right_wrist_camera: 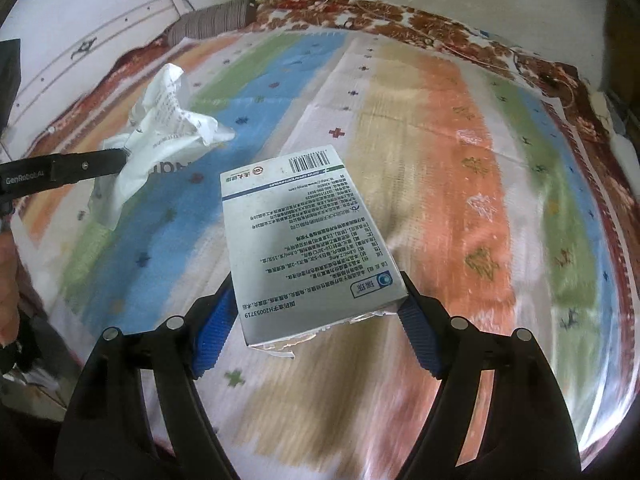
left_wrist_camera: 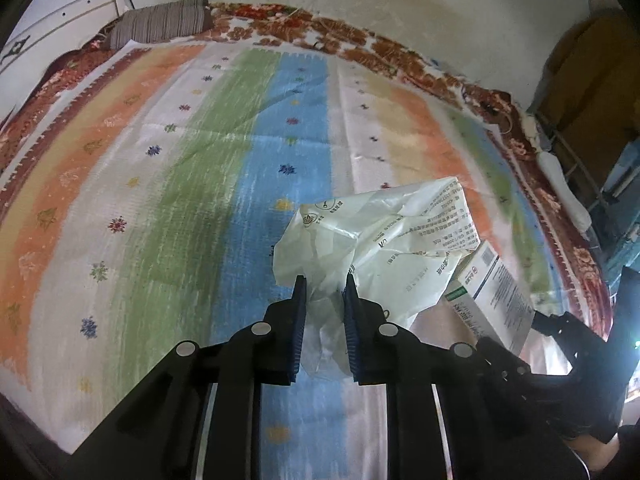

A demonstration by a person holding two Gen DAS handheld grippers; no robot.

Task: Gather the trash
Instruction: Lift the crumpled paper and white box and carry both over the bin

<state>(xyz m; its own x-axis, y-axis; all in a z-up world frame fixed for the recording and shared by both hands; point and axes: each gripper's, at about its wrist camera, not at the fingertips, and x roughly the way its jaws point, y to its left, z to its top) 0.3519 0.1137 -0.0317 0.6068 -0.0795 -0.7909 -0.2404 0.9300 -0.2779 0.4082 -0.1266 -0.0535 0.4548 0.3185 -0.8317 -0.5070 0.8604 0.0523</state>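
The near end of the cardboard box (right_wrist_camera: 304, 240) is torn and partly cut off behind the right gripper (right_wrist_camera: 316, 300), and its small print is hard to read. In the left wrist view only one corner of that box shows, behind the crumpled plastic bag (left_wrist_camera: 384, 240). The lower tail of the bag is pinched out of sight between the blue pads of the left gripper (left_wrist_camera: 325, 292), whose jaws are nearly closed on it. The right jaws stand wide, pressed against both long sides of the box.

Below both lies a bed (right_wrist_camera: 460, 128) covered with a striped sheet in orange, green, blue and cream; motion blur smears its pattern. A brown striped pillow (left_wrist_camera: 160, 24) lies at the far edge against the wall. At the right of the left view stands what may be a shelf frame, too dim to be sure.

The box is held above the sheet, long axis running away from the camera, barcode end farthest. The bag hangs beside it, just left, bulging upward from the jaws.
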